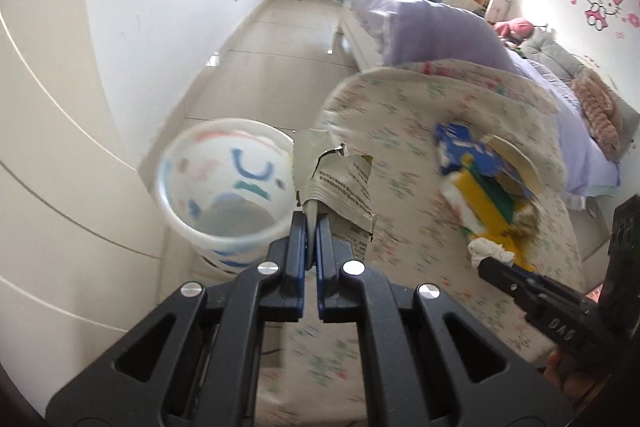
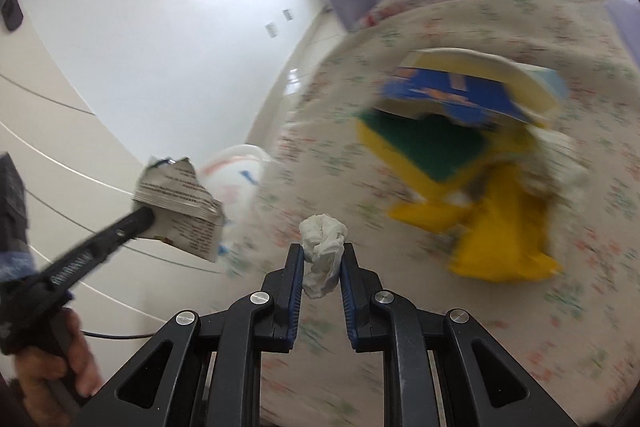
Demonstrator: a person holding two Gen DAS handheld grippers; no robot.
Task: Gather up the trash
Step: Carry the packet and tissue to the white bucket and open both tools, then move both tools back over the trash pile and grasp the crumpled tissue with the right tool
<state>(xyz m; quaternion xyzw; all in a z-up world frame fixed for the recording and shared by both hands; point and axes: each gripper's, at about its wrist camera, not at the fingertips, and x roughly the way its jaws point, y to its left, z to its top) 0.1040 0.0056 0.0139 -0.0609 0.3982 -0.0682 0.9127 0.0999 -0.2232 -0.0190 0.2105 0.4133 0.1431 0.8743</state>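
Note:
My left gripper (image 1: pixel 312 223) is shut on a torn silver wrapper (image 1: pixel 340 183) with printed text, held just right of a white bin (image 1: pixel 224 187) with coloured drawings. The bin's inside looks bare. In the right wrist view the same wrapper (image 2: pixel 180 203) hangs from the left gripper (image 2: pixel 144 217) beside the bin (image 2: pixel 236 171). My right gripper (image 2: pixel 322 255) is shut on a crumpled white tissue (image 2: pixel 322 247) above the floral bedspread (image 2: pixel 520 327). The tissue (image 1: pixel 490 253) and right gripper (image 1: pixel 486 263) also show at the lower right of the left wrist view.
A blue box (image 2: pixel 452 95) and a yellow and green packet (image 2: pixel 432 151) lie on the bedspread (image 1: pixel 400 131). Purple bedding (image 1: pixel 432 31) lies beyond. White cabinet doors (image 1: pixel 52 187) stand left of the bin. A hand (image 2: pixel 52 367) holds the left gripper's handle.

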